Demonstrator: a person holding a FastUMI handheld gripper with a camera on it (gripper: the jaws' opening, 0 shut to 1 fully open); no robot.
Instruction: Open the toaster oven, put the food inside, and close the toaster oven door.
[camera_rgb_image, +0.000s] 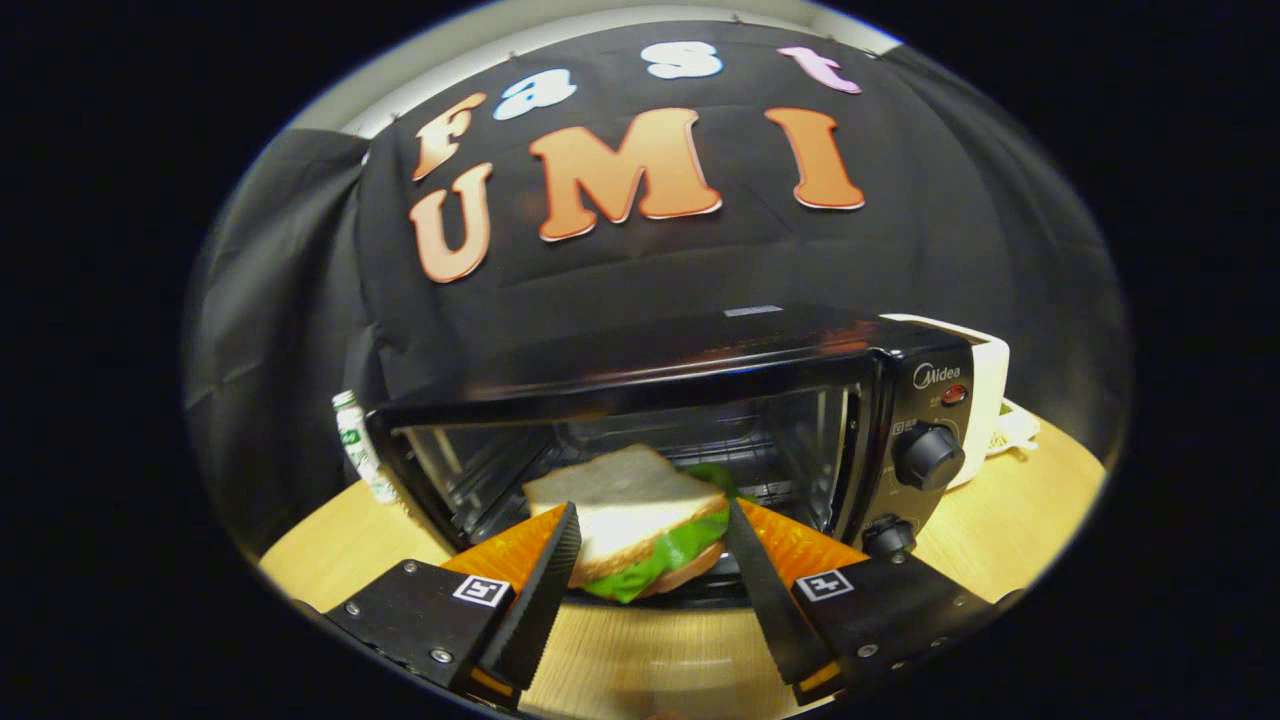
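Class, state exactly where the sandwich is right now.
In the gripper view the sandwich is clamped between the gripper fingers, held at the mouth of the open toaster oven, left of its control knobs.

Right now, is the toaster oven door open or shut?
Open: the toaster oven cavity and rack show unglazed behind the sandwich, which the gripper holds at its mouth.

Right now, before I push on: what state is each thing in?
Toaster oven: door open, cavity exposed.
Sandwich: held between the fingers, lifted at the oven's mouth, tilted.
Gripper: shut on the sandwich.
Upper knob: setting too small to tell.
Bottle: upright, beside the oven.
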